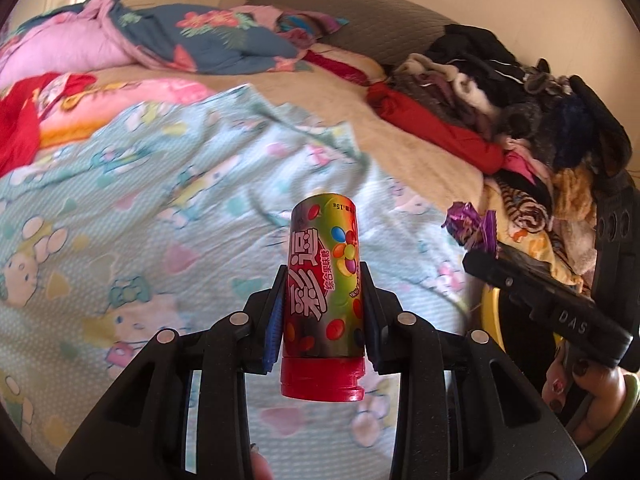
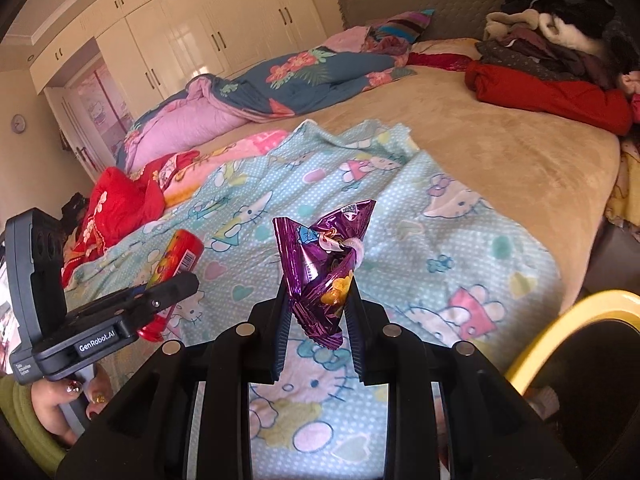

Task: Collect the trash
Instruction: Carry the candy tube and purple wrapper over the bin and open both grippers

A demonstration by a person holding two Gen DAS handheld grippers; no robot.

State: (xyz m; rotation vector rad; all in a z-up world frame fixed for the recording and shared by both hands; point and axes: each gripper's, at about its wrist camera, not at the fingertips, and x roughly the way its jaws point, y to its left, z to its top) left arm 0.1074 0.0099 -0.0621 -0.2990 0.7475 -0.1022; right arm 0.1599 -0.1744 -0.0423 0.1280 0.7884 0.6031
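Carrying two pieces of trash at once, I have my left gripper (image 1: 323, 280) clamped on the candy tube (image 1: 322, 276), its pads pressing the printed sides just above the red cap (image 1: 322, 380), which points back toward my camera. My right gripper (image 2: 318, 280) is pinched on the crumpled purple wrapper (image 2: 324, 268), the foil bunched between the jaws with its top corner sticking up free. Both pieces hang clear above the Hello Kitty sheet (image 2: 460, 240) spread over the bed (image 2: 500, 152).

From the right wrist view a yellow rim (image 2: 560, 332) curves in at the lower right; I take it for the bin, though I see too little of it to be sure. The same yellow edge (image 1: 490, 312) peeks out beneath my right gripper in the left view.

To do this step well, I think I should keep both grips steady until each piece is squarely over the opening. The tube is smooth and round and I hold it near one end, so I would avoid tilting it sharply, or it may slide out. The wrapper is light and springy; it may cling to a pad, so I would spread the jaws fully and low inside the rim. My two grippers are near each other, so I would bring them over the bin one after the other. The pile of clothes (image 1: 520, 92) near the bed's far edge is no concern of mine.
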